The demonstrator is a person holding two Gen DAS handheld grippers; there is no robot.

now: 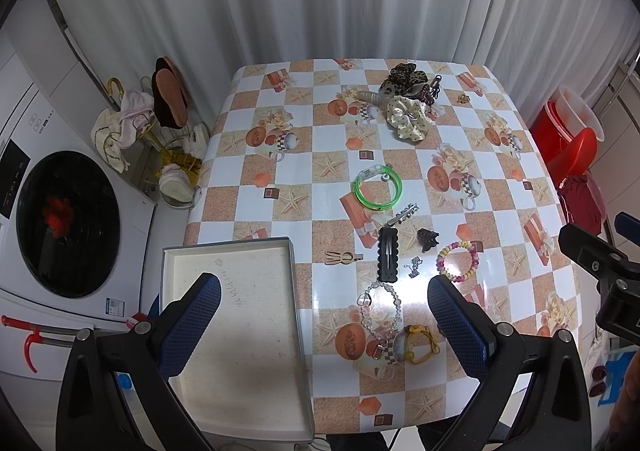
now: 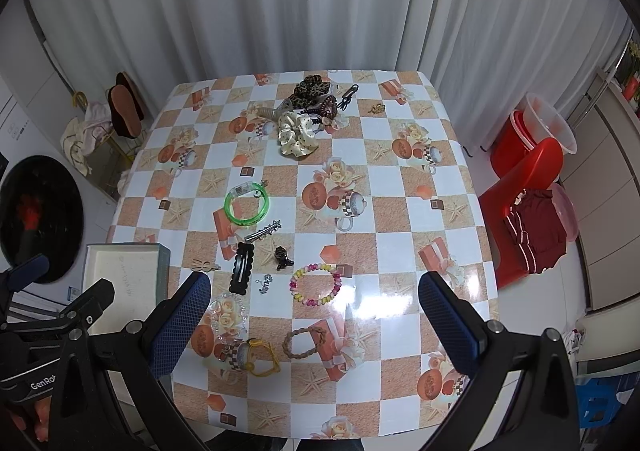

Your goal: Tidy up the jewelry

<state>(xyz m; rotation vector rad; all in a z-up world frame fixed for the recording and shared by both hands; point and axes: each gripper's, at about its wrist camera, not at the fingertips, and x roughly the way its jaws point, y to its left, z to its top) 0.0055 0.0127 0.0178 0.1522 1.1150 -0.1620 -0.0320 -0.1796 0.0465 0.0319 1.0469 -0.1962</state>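
An empty white box (image 1: 240, 315) sits at the table's near left corner; it also shows in the right wrist view (image 2: 120, 283). Jewelry lies scattered on the checked tablecloth: a green bangle (image 1: 377, 190) (image 2: 245, 203), a black hair clip (image 1: 388, 254) (image 2: 241, 268), a pink-yellow bead bracelet (image 1: 458, 261) (image 2: 315, 283), a clear bead bracelet (image 1: 380, 307), a yellow cord (image 1: 420, 339) (image 2: 262, 357) and a braided brown bracelet (image 2: 305, 341). My left gripper (image 1: 324, 303) is open above the box's right edge. My right gripper (image 2: 314, 299) is open above the bead bracelet. Both are empty.
Scrunchies and clips (image 1: 408, 103) (image 2: 308, 111) are piled at the table's far side. A washing machine (image 1: 68, 223) and a shoe rack (image 1: 160, 123) stand left. Red stool and buckets (image 2: 532, 179) stand right. White curtains hang behind.
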